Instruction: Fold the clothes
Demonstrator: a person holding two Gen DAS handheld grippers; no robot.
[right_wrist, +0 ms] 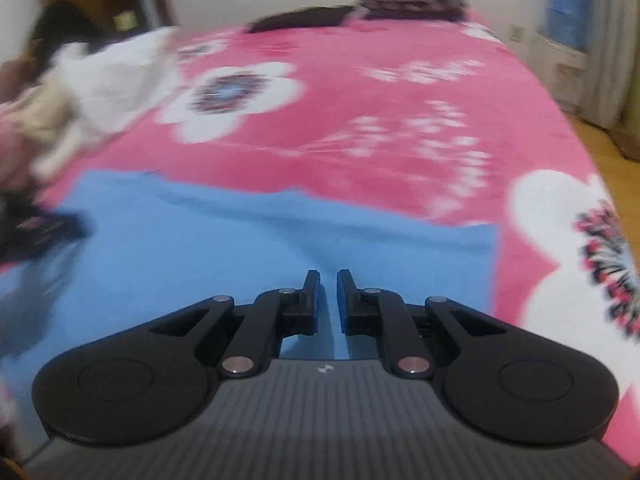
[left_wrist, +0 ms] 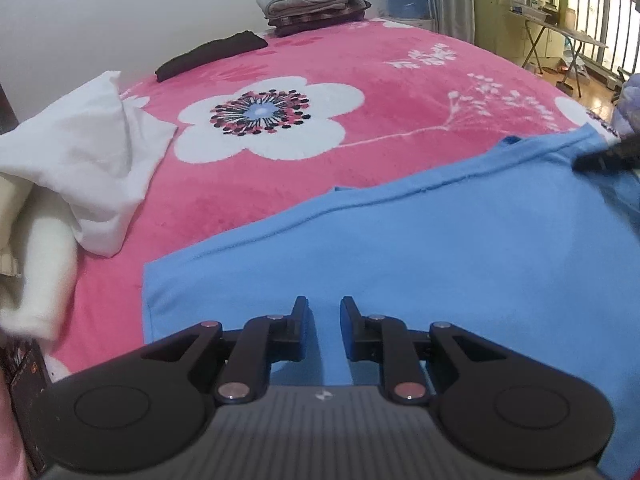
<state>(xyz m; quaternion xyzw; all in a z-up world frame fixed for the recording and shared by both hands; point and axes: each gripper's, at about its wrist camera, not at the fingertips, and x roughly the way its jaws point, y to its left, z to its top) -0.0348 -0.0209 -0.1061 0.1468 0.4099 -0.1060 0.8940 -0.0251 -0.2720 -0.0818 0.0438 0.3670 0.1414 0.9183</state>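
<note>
Left tongs (left_wrist: 323, 312): pointing forward and slightly downward; the two black fingers (left_wrist: 298, 320) are standing apart with a clear gap between them, gripping nothing. Linkage arms are spreading symmetrically from the ribbed grey body.

Right tongs (right_wrist: 328, 286): pointing forward at a low angle; the fingers (right_wrist: 311, 292) are sitting nearly parallel with a narrow gap between the tips, nothing caught between them. In the left wrist view the tip of these tongs is showing as a dark blurred shape at the far right edge.
</note>
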